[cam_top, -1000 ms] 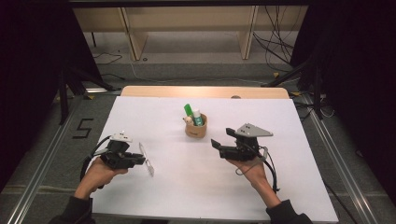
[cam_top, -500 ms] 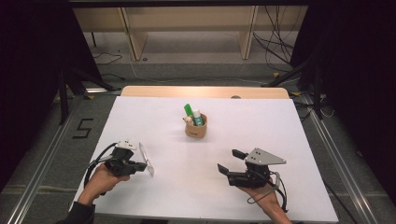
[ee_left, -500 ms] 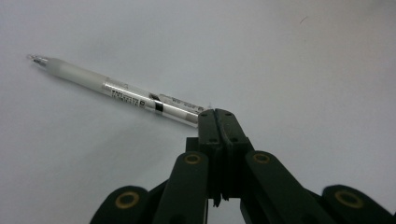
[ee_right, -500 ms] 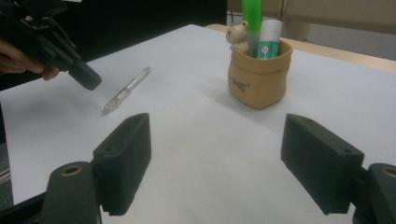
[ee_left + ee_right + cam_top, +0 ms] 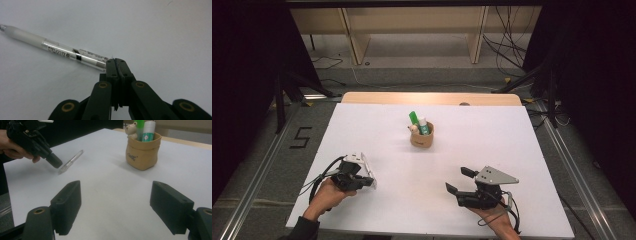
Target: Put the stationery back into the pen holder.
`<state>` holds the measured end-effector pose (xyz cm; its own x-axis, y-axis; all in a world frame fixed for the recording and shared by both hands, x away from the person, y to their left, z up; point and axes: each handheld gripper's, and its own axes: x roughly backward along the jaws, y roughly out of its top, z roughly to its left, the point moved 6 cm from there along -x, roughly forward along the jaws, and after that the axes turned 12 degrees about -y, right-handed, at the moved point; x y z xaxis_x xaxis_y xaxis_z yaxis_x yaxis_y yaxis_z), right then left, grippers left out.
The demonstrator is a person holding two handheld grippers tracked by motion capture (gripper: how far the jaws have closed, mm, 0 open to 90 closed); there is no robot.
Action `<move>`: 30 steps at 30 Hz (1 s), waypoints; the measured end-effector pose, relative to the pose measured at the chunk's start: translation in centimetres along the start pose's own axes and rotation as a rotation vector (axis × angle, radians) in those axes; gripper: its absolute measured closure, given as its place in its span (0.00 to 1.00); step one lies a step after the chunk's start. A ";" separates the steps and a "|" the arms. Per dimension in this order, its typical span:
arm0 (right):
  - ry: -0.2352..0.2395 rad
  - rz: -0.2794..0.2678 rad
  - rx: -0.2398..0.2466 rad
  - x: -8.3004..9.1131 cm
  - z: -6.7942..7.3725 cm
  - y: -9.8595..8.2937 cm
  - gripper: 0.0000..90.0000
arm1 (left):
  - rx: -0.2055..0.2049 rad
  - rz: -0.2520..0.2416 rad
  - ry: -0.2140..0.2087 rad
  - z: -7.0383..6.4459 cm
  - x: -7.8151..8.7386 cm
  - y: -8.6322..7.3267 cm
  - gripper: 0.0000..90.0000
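A: Where's the pen (image 5: 57,50) rn?

B: Lying flat on the white table (image 5: 522,150), near the front-left corner, w/ the left claw (image 5: 115,61) right at one end of it. In the left gripper view its jaws are pressed together at the tips and the pen's clear barrel runs off to the side from them. Whether the tip is actually pinched or the jaws just touch the end, can't tell for sure; it looks like contact at the very end only.

A: Why so low and at the end?

B: Prob. because a thin pen lying flat gives little to bite on, so the person tilts the claw down toward the table and works from the end. In the right gripper view the left claw (image 5: 53,161) points down at the pen (image 5: 71,161), nose touching the surface or just above it.

A: And the right claw (image 5: 461,180)?

B: Jaws wide apart, nothing between them. It sits near the front edge, right of centre, well apart from the pen. Looks parked, maybe ready to help.

A: Where would the pen go?

B: Likely the tan pouch (image 5: 422,136) near the table's middle, toward the back edge. It stands upright and holds a green marker (image 5: 414,119), a glue stick (image 5: 424,125) and a small bear-topped thing (image 5: 131,128). There's room at the mouth, so the pen could drop in upright.

A: Risk?

B: An end grip is weak; the pen may swing or slip on lifting.
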<state>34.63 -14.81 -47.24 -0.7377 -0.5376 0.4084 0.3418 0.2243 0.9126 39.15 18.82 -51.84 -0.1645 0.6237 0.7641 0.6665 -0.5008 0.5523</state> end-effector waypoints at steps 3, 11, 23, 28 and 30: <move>0.003 0.003 -0.001 0.0 0.0 -0.1 0.29 | -0.002 0.006 0.002 -0.1 -0.3 0.2 0.99; 0.009 0.003 -0.004 -0.1 -0.1 -0.1 0.29 | -0.012 -0.005 0.003 -0.3 -0.6 0.5 0.99; 0.012 0.013 -0.003 -0.2 -0.1 -0.2 0.29 | -0.029 -0.066 -0.013 -0.4 -1.2 1.2 0.99; 0.009 0.008 -0.004 -0.1 -0.1 -0.1 0.29 | -0.072 -0.003 0.059 -0.8 -0.9 1.1 0.99; 0.009 0.008 -0.004 -0.1 -0.1 -0.1 0.29 | -0.067 0.008 0.049 -0.6 -1.0 0.8 0.99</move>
<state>34.78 -14.87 -47.36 -0.7297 -0.5432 0.4153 0.3501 0.2250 0.9093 39.43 17.47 -51.93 -0.1954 0.5905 0.7830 0.6178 -0.5459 0.5659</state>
